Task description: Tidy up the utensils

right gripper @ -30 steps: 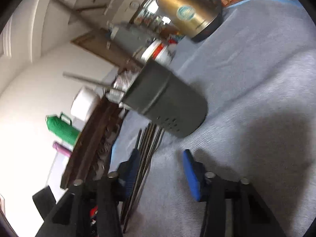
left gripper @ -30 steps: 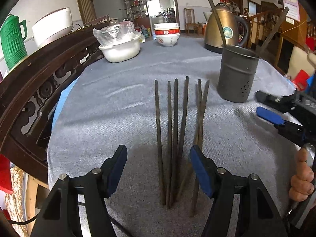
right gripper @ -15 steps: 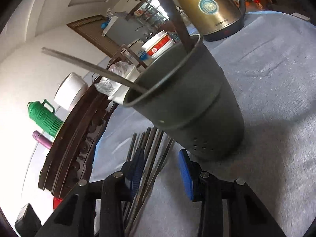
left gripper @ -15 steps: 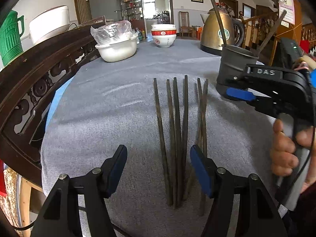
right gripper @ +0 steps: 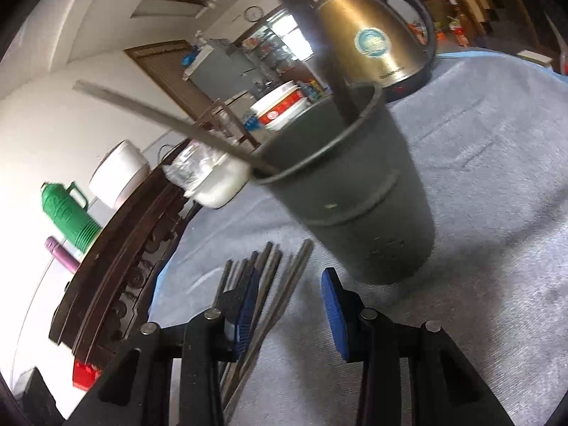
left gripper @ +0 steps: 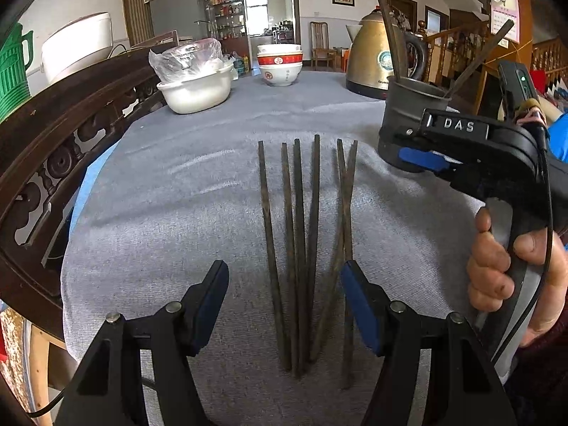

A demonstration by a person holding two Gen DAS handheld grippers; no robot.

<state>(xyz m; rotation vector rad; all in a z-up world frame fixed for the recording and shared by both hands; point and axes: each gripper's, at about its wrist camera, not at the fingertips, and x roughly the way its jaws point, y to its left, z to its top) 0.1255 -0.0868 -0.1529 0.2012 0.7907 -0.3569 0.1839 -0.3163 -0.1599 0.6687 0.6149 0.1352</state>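
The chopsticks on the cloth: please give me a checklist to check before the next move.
1. Chopsticks lying loose on the grey cloth: ok, six, the two rightmost crossed.
2. Left gripper open, nothing in it: ok; it straddles the near ends.
3. Right gripper free: ok, open and holding nothing.
4. Holder upright: ok, standing on the cloth.
5. Room in holder: ok, only two chopsticks lean in it.
6. Right gripper clear of holder: cannot tell; its fingers are right at the base.

6 dark chopsticks [left gripper: 301,248] flat; holder [left gripper: 404,124] upright (2 inside).
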